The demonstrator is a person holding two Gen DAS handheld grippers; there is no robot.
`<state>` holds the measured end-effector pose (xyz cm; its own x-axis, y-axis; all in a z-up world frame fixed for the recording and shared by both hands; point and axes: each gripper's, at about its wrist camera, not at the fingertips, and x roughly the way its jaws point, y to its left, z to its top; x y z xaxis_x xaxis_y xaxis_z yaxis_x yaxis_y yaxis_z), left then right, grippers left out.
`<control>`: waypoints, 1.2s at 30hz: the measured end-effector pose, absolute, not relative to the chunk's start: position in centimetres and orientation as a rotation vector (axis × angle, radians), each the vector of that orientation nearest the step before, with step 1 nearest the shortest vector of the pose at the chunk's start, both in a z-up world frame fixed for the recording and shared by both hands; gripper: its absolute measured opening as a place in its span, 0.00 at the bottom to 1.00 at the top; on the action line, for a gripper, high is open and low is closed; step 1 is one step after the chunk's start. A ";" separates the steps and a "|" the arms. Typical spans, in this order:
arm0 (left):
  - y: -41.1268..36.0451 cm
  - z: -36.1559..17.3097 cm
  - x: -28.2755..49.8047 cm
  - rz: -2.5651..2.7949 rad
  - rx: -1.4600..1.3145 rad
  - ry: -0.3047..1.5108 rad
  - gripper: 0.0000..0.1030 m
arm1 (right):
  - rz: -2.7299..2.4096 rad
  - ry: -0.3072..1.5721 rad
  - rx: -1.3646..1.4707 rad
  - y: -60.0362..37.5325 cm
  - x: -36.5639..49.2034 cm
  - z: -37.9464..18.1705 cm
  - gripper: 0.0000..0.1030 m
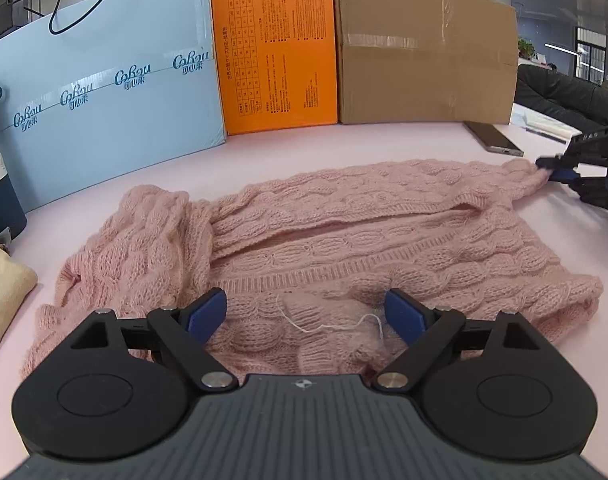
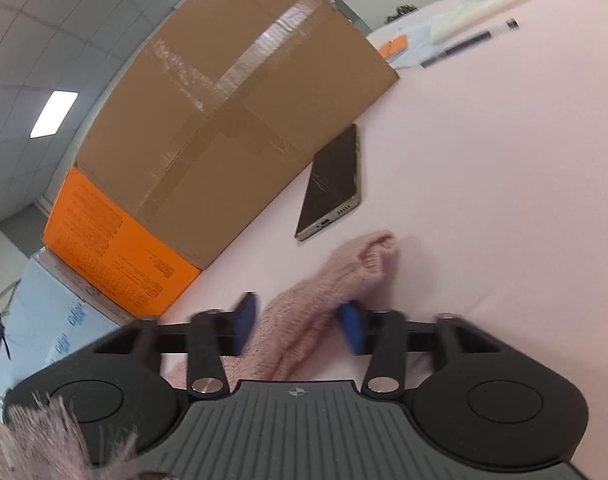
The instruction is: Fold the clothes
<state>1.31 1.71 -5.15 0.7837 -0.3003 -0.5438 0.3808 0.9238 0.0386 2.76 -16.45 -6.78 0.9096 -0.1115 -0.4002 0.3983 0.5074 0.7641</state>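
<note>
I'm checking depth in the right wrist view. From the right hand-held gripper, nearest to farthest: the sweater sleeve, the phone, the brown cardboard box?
1. Sweater sleeve: between the right hand-held gripper pads.
2. Phone: flat on the table, just beyond the cuff.
3. Brown cardboard box: standing behind the phone, upper left.

The right gripper (image 1: 560,168) runs off the left wrist view's right edge — only its tip shows, at the sweater's (image 1: 344,240) sleeve end. In its own view its blue pads (image 2: 352,330) are smeared by blur, so contact with the sleeve (image 2: 328,292) can't be read. Small print on the orange box (image 1: 275,52) — too fine to read. A beige cloth (image 1: 3,292) is cut by the left edge.
</note>
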 end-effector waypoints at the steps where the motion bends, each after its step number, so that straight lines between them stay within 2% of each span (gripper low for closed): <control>1: 1.9 -4.9 1.1 -0.378 0.137 0.539 0.83 | -0.299 0.316 1.036 -16.9 2.8 -7.2 0.09; 6: 3.6 -1.6 1.1 -0.399 0.038 0.478 0.83 | -0.230 0.302 0.897 -15.4 3.3 -5.7 0.09; 10: 3.4 1.1 4.2 -0.295 0.096 0.478 0.86 | -0.139 0.281 0.825 -13.5 4.5 -4.2 0.09; 14: 2.5 0.1 11.1 -0.212 0.120 0.648 0.86 | -0.046 0.281 0.775 -10.9 6.6 -2.1 0.09; 17: 3.1 -0.7 14.2 -0.197 0.059 0.708 0.86 | 0.031 0.278 0.746 -8.3 8.3 -0.7 0.09; 28: 10.2 -1.1 14.7 -0.213 -0.215 0.645 0.86 | 0.291 0.478 0.495 5.5 17.9 -0.6 0.10; 31: 10.9 -1.3 15.1 -0.198 -0.232 0.656 0.86 | 0.340 0.554 0.443 8.5 19.2 -1.4 0.13; 33: 11.1 -1.4 15.2 -0.198 -0.243 0.663 0.86 | 0.357 0.596 0.415 9.7 19.4 -1.9 0.31; 34: 11.0 -1.4 15.2 -0.200 -0.243 0.664 0.86 | 0.363 0.608 0.405 10.0 19.4 -2.1 0.51; 35: 10.9 -1.4 15.2 -0.205 -0.239 0.662 0.86 | 0.365 0.607 0.398 10.3 19.2 -2.1 0.60; 36: 10.8 -1.3 15.0 -0.217 -0.236 0.653 0.86 | 0.368 0.604 0.395 10.4 18.9 -2.1 0.62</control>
